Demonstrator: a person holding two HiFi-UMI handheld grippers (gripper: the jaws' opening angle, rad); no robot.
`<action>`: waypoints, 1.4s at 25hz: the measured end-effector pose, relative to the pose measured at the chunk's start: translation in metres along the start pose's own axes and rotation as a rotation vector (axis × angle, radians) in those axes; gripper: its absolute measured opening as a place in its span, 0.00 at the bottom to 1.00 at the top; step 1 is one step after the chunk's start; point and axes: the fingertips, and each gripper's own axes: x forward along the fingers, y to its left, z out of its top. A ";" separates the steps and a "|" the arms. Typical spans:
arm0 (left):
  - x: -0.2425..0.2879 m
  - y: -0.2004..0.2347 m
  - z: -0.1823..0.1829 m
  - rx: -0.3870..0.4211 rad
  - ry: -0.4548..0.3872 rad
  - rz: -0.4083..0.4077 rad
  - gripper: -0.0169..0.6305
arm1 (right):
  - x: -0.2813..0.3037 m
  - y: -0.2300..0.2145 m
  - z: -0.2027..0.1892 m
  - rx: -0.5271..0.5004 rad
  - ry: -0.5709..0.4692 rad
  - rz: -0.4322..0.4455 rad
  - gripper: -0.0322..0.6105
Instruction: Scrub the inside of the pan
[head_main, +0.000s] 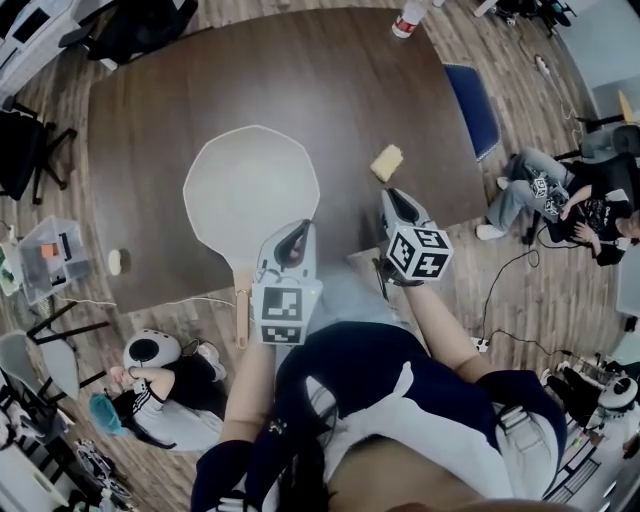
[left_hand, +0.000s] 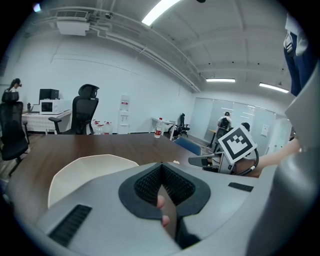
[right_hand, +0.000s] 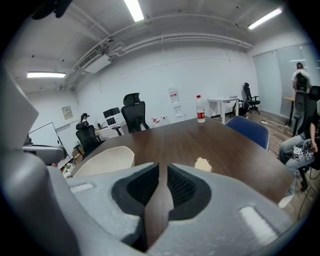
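A cream pan (head_main: 250, 185) lies on the dark brown table (head_main: 330, 80), its wooden handle (head_main: 242, 305) reaching over the near edge. A yellow sponge (head_main: 387, 162) sits on the table to the pan's right. My left gripper (head_main: 303, 228) hovers at the pan's near right rim, jaws shut with nothing between them; in the left gripper view (left_hand: 161, 167) the pan (left_hand: 85, 172) lies just ahead, to the left. My right gripper (head_main: 388, 195) is just short of the sponge, shut and empty. In the right gripper view (right_hand: 161, 167) the sponge (right_hand: 202, 164) lies ahead, to the right, and the pan (right_hand: 105, 160) to the left.
A bottle (head_main: 408, 18) stands at the table's far edge. A blue chair (head_main: 470, 105) is by the right side. One person sits on the floor at right (head_main: 570, 200) and another at lower left (head_main: 160, 400). A small pale object (head_main: 115, 262) lies near the table's left corner.
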 end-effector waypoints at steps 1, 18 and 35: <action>0.003 0.005 0.001 -0.003 0.005 0.007 0.03 | 0.010 -0.006 -0.002 0.009 0.017 -0.007 0.13; 0.029 0.055 0.024 -0.059 0.035 0.075 0.03 | 0.116 -0.090 -0.032 0.101 0.235 -0.218 0.18; 0.031 0.065 0.011 -0.100 0.063 0.130 0.03 | 0.151 -0.111 -0.053 -0.066 0.344 -0.295 0.11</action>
